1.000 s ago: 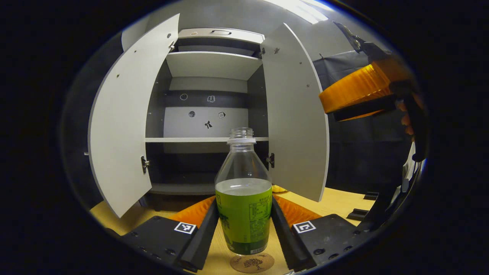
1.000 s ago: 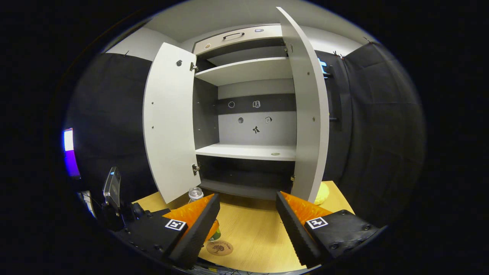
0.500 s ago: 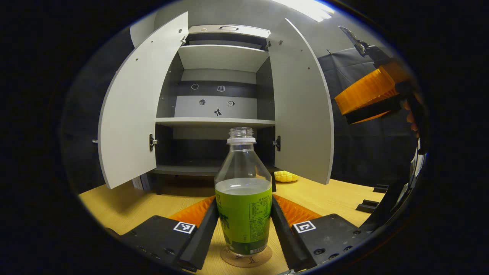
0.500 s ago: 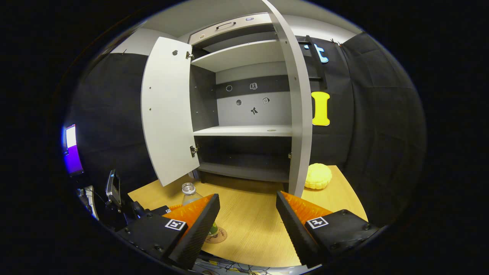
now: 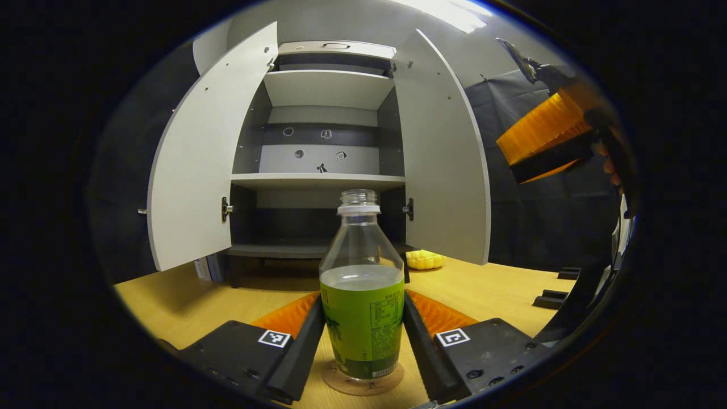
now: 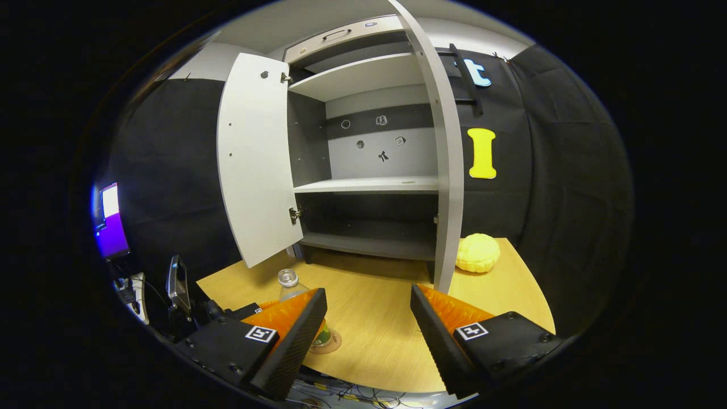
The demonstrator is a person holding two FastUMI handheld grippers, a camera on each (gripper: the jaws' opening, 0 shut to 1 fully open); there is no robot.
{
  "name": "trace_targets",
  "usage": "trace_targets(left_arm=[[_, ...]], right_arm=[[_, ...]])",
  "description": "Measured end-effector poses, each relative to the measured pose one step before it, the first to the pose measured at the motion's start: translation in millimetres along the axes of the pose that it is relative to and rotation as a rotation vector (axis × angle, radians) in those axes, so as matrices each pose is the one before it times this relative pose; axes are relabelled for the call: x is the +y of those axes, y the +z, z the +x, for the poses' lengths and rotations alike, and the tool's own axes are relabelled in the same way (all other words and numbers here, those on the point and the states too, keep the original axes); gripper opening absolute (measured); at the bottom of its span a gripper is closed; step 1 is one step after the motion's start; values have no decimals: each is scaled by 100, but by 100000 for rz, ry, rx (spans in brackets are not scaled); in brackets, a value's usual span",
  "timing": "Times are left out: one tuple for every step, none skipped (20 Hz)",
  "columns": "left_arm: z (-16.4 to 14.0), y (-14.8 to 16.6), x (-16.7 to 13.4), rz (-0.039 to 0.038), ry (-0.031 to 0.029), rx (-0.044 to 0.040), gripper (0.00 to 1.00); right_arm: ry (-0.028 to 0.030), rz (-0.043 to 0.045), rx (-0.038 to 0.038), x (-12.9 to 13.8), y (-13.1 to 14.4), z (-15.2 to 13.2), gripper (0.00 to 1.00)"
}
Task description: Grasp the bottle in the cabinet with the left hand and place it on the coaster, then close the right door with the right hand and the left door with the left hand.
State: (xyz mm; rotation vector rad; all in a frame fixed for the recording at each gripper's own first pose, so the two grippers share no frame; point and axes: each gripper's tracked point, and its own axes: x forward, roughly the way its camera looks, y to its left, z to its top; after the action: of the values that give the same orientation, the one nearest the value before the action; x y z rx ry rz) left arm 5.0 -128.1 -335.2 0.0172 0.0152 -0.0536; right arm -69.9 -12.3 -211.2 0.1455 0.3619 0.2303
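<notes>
A clear bottle (image 5: pixel 362 295) with a green label, no cap and some liquid stands upright with its base on the round cork coaster (image 5: pixel 363 383). My left gripper (image 5: pixel 363 309) is shut on the bottle, one finger pressing each side of the label. The grey cabinet behind it has its left door (image 5: pixel 210 153) and right door (image 5: pixel 446 159) swung open. My right gripper (image 6: pixel 369 301) is open and holds nothing; it hovers in front of the right door (image 6: pixel 448 170), seen edge-on. The bottle (image 6: pixel 288 279) and coaster (image 6: pixel 336 342) lie low to its left. From the left gripper view, the right gripper (image 5: pixel 548 139) hangs high on the right.
A yellow ridged object (image 6: pixel 477 253) lies on the wooden table (image 6: pixel 375 318) by the right door's foot. Small black blocks (image 5: pixel 551 295) sit at the table's right. A lit screen (image 6: pixel 111 218) and cables are off the table's left edge.
The bottle has come down from just above the coaster onto it, still held by the left gripper. The right gripper has drawn back slightly and stays open.
</notes>
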Motion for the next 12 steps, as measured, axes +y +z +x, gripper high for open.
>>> trace_targets(left_arm=[[-17,-396,103,953,203,307,78],[-56,-277,166,863,-92,-138,78],[55,-403,208,211,25,301,78],[17,-350,36,-516,-535,450,78],[-106,-220,151,-971,-47,-534,78],[-40,247,82,-866,-98,-956,80],[-37,-203,-103,-304,-408,279,79],[-80,54,-49,112,-546,-536,79],[-30,32,-9,164,-82,-343,80],[66,-54,-3,-34,-530,-53,81],[115,-77,-157,-38,-539,62,81],[164,27,-242,46,-1161,314,83]], right_arm=[[123,628,37,142,-146,-103,98],[-179,251,-151,11,-95,-61,98],[-32,-2,189,70,-158,-53,98],[80,-73,626,110,-323,20,98],[11,-233,790,52,-257,37,98],[-135,-129,568,55,-200,-26,98],[49,77,174,91,-49,48,98],[98,169,-92,120,20,53,98],[147,44,-11,155,32,59,98],[140,-157,115,134,-83,54,98],[219,-232,162,197,-25,32,98],[263,-267,113,184,1,1,98]])
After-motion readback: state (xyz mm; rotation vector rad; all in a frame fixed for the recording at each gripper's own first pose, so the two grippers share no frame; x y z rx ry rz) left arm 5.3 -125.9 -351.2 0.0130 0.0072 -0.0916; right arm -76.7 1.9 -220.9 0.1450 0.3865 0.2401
